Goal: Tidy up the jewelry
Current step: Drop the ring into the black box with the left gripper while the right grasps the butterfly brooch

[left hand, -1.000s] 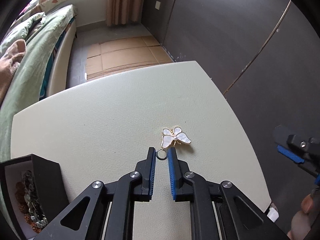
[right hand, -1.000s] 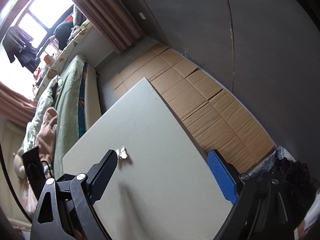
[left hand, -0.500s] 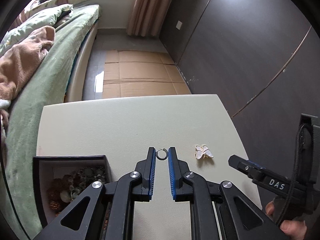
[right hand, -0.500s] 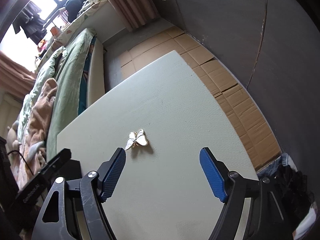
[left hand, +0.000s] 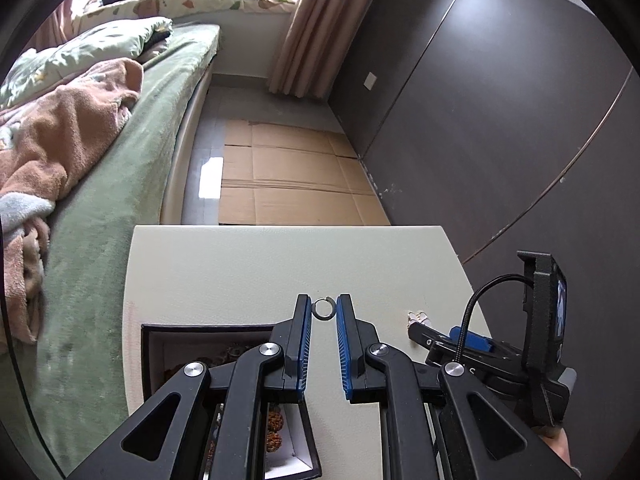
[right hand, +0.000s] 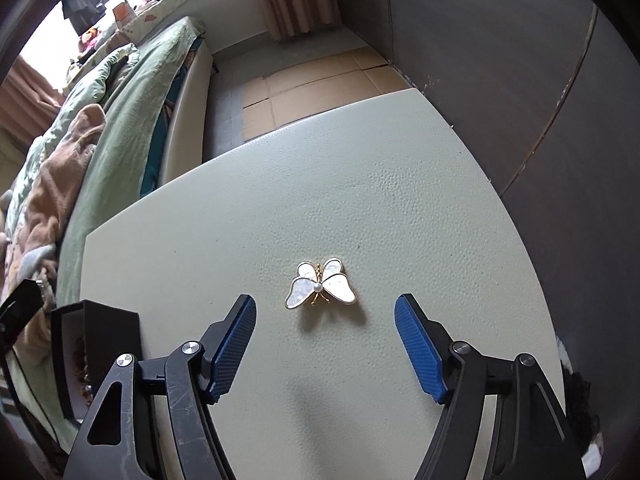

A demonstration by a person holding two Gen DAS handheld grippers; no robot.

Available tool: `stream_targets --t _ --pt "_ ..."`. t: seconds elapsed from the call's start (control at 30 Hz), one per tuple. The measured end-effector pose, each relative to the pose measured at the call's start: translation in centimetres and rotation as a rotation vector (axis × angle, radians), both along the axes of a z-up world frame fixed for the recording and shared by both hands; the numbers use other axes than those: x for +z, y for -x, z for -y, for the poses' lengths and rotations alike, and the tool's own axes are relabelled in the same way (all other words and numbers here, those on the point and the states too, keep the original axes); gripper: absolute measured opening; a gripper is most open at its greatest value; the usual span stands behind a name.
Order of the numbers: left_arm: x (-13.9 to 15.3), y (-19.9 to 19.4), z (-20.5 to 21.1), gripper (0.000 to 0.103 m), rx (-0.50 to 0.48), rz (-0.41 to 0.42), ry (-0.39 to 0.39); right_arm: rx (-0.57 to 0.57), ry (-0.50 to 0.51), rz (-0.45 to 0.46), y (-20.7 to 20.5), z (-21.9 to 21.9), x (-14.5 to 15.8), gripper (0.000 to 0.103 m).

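Left wrist view: your left gripper (left hand: 324,308) pinches a small ring (left hand: 323,308) between its fingertips, jaws nearly closed, above the table (left hand: 248,268) just beyond the box (left hand: 152,360). The brooch (left hand: 418,317) lies to the right.

Right wrist view: your right gripper (right hand: 325,312) stands wide with nothing gripped, its jaws just closing; the brooch (right hand: 320,285) lies on the table between and slightly beyond the tips.

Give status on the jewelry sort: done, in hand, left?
Done: beads already lie in the box. In hand: left gripper pinches a ring beside the box. Left: the butterfly brooch lies on the table; right gripper, closing, not touching it.
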State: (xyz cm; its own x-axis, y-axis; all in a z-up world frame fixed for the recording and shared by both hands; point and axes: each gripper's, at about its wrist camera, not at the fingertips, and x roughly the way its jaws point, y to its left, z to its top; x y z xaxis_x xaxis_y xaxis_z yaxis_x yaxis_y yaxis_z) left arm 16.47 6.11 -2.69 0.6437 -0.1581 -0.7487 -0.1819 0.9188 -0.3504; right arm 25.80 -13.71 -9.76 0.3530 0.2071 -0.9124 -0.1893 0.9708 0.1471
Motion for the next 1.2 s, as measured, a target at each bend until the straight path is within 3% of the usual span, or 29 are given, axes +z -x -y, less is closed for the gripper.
stream_targets --t 0.13,0.37,0.57,0.93,1.03,1.1,1.17,1.2 --pt "0.0 0.0 -1.1 0.013 0.01 -0.001 0.003 0.005 0.046 0.009 -0.4 -0.8 -0.4 0.072" --pt "0.2 0.4 -2.1 0.013 0.016 -0.005 -0.004 0.032 0.146 0.035 -0.3 -2.5 -0.9 0.043" --pt "0.3 1.2 -2.8 0.013 0.024 -0.01 0.001 0.027 0.018 -0.007 0.4 -1.2 -0.1 0.043" --pt "0.3 3.6 -3.7 0.013 0.074 -0.029 -0.015 0.051 -0.09 0.072 3.2 -1.1 2.9 0.043" --pt "0.0 4.1 -4.3 0.015 0.093 -0.039 0.03 0.068 -0.113 0.08 4.1 -1.6 3.4 0.043" --pt "-0.3 4.4 -4.7 0.034 0.127 -0.064 0.024 0.083 -0.127 0.094 4.8 -2.0 3.8 0.043" --pt "-0.2 5.0 -5.1 0.082 0.166 -0.058 -0.001 0.091 -0.141 0.115 5.5 -2.3 4.3 0.043" --pt "0.0 5.4 -5.3 0.085 0.176 -0.042 0.003 0.098 -0.151 0.125 5.9 -2.4 4.6 0.043"
